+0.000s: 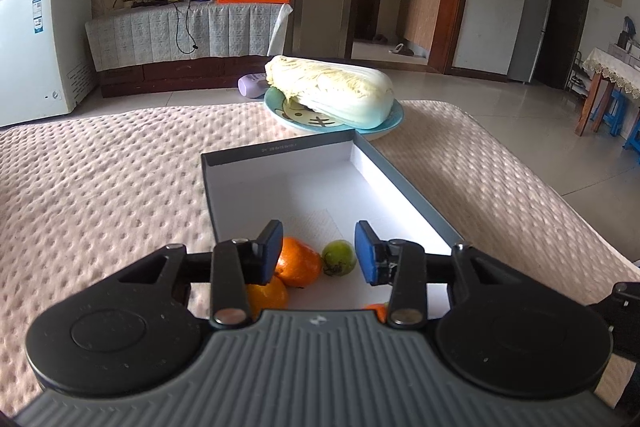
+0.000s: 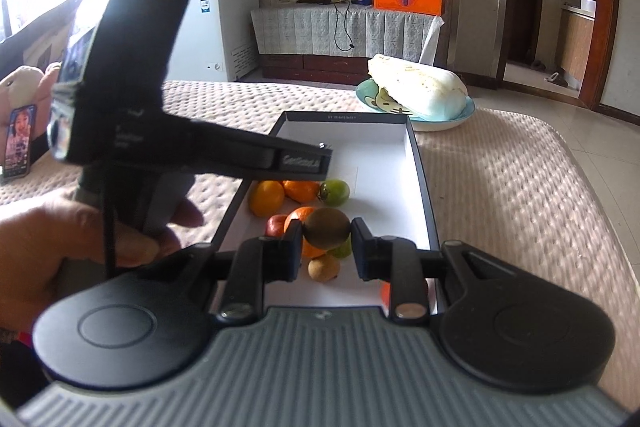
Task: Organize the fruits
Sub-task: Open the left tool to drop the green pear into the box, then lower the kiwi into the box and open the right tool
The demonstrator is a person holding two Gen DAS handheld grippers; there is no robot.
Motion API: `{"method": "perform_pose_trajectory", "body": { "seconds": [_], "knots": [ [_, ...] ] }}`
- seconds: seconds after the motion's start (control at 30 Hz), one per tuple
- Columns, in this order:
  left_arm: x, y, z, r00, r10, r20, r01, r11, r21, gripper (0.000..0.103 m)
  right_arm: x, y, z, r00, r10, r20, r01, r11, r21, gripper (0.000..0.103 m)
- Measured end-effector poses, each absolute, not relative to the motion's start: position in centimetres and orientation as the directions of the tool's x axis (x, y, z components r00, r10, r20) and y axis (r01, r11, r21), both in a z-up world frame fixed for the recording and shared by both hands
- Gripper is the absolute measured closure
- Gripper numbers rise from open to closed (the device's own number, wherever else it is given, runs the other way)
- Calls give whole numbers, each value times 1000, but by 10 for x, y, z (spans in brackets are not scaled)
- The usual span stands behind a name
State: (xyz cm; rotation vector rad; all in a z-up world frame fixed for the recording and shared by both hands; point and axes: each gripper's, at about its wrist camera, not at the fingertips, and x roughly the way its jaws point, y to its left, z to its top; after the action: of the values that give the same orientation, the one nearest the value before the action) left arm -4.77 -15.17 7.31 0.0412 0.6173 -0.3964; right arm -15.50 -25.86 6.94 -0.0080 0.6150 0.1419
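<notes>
Right wrist view: your right gripper (image 2: 326,247) has its fingers clamped on a brown kiwi (image 2: 327,230), held above the near end of the box (image 2: 420,163).
Under the kiwi: an orange (image 2: 300,217), a red fruit (image 2: 275,225), a small brown fruit (image 2: 323,267) and a green one (image 2: 343,251) lie on the white box floor.
Your left hand (image 2: 48,251): it grips the left tool's handle, just left of the box.
Left wrist view: your left gripper (image 1: 318,251) has its fingers parted over the box, pressing on nothing.
Below them: 2 oranges (image 1: 298,261) and a green fruit (image 1: 339,257).
Beyond the box: a cabbage (image 1: 332,91) on a blue plate (image 1: 394,121), all on the quilted bed (image 1: 100,179).
</notes>
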Motion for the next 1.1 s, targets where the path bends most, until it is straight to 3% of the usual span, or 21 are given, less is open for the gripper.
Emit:
{"method": "perform_pose_trajectory", "body": {
  "seconds": [1.1],
  "knots": [
    [-57,-95,76,756,-296,-584,329,943,-52,51,-124,-241,63,809,105,-579,-82,994,65,74]
  ]
}}
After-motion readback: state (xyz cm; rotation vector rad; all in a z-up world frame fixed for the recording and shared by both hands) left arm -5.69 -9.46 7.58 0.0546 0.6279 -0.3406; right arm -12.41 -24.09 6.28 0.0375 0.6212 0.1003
